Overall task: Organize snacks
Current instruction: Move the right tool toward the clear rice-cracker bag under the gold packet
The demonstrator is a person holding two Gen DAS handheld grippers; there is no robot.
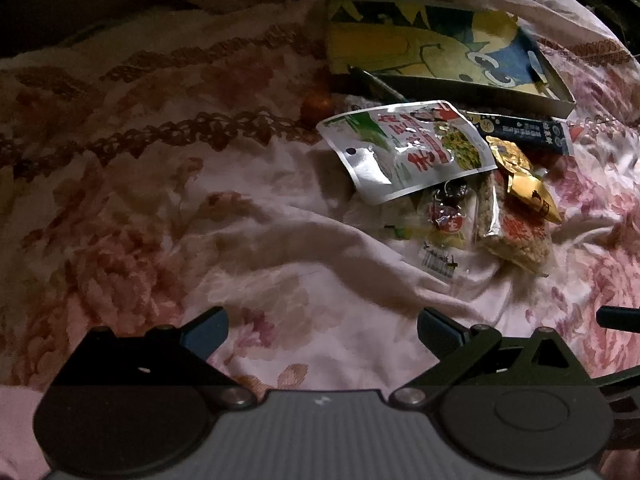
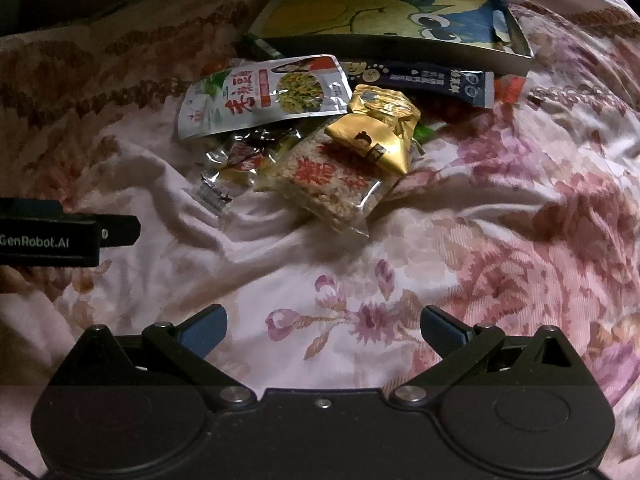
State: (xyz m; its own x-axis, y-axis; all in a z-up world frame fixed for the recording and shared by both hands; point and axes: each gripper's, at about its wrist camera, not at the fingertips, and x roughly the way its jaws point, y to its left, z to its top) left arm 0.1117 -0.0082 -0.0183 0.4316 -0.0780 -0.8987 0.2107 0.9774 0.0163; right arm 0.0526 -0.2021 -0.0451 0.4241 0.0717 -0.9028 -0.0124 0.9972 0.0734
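A heap of snack packets lies on a floral bedsheet [image 1: 280,264]. A silver pouch with green and red print [image 1: 408,148] [image 2: 264,96] lies on top at the left. Under it sit a small clear packet with a red label [image 1: 444,216] [image 2: 244,156], a clear rice-cracker pack [image 1: 516,236] [image 2: 332,184], a gold packet [image 1: 524,184] [image 2: 376,136] and a dark blue packet [image 1: 520,132] [image 2: 424,80]. Behind them stands an open shallow box with a yellow and blue cartoon print [image 1: 436,48] [image 2: 384,12]. My left gripper [image 1: 322,336] and right gripper [image 2: 324,332] are both open, short of the heap, holding nothing.
The rumpled sheet [image 2: 500,240] spreads all around the heap. The left gripper's black body [image 2: 52,232] pokes in at the left edge of the right wrist view. A dark tip of the right gripper [image 1: 620,318] shows at the right edge of the left wrist view. Dark surroundings lie beyond the bed.
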